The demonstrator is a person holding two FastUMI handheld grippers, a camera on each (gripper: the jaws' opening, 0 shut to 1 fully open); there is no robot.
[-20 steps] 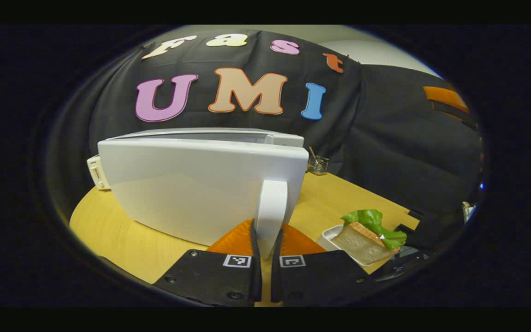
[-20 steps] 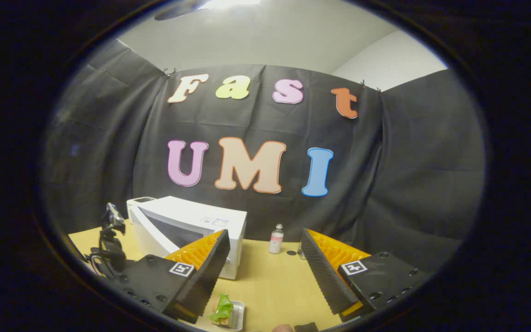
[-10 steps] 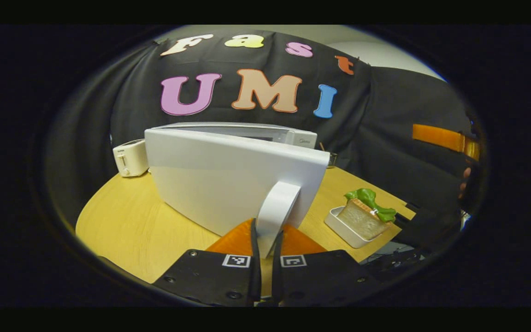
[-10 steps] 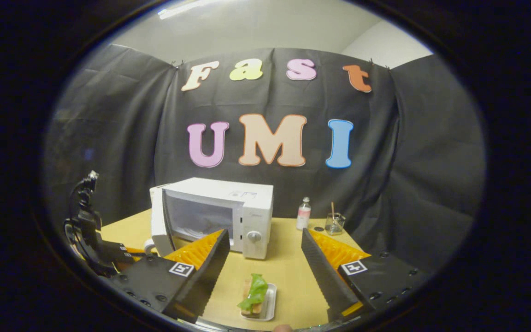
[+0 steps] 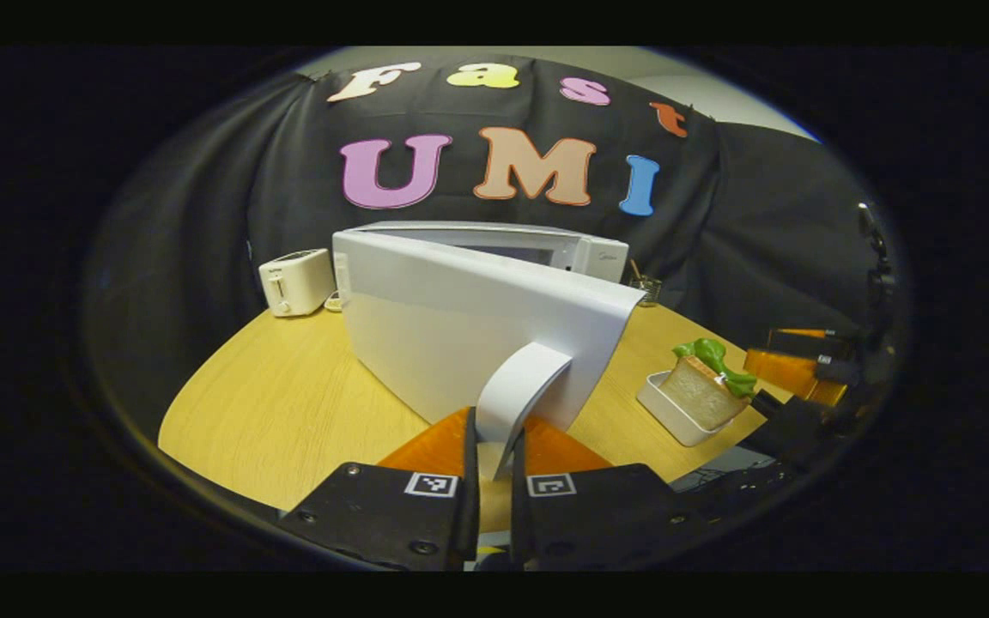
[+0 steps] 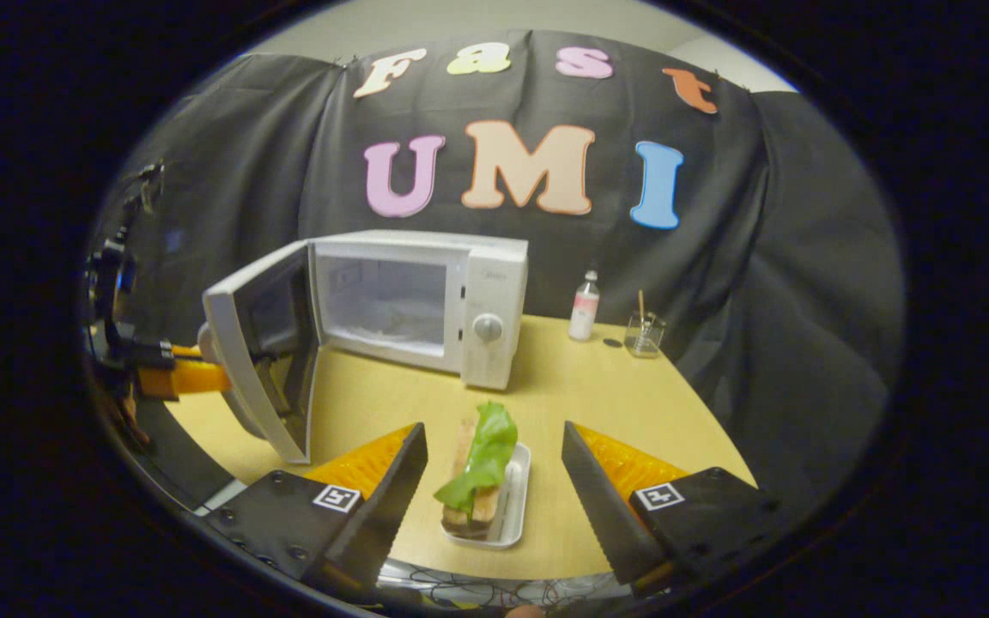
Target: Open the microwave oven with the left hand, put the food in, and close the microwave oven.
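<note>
The white microwave [image 6: 460, 300] stands at the back of the wooden table [image 6: 589, 403] with its door [image 6: 258, 343] swung wide open, cavity showing. My left gripper [image 5: 492, 442] is shut on the door's white handle [image 5: 518, 386], seen from the door's outer side [image 5: 460, 326]. In the right gripper view that gripper [image 6: 181, 378] sits at the door's edge. A sandwich with lettuce [image 6: 482, 463] lies in a small white tray [image 6: 518, 506] near the front edge. My right gripper [image 6: 492, 429] is open, its fingers on either side of the sandwich, apart from it. The tray [image 5: 670, 412] is to the door's right.
A white toaster [image 5: 293, 281] stands at the table's back left, beyond the door. A small bottle [image 6: 583, 307] and a glass with a stick [image 6: 645, 333] stand to the right of the microwave. Bare tabletop lies between the tray and the microwave's mouth.
The door has swung from slightly ajar to wide open, pulled by my left gripper. My right gripper has tilted down and come closer to the sandwich, still open.
</note>
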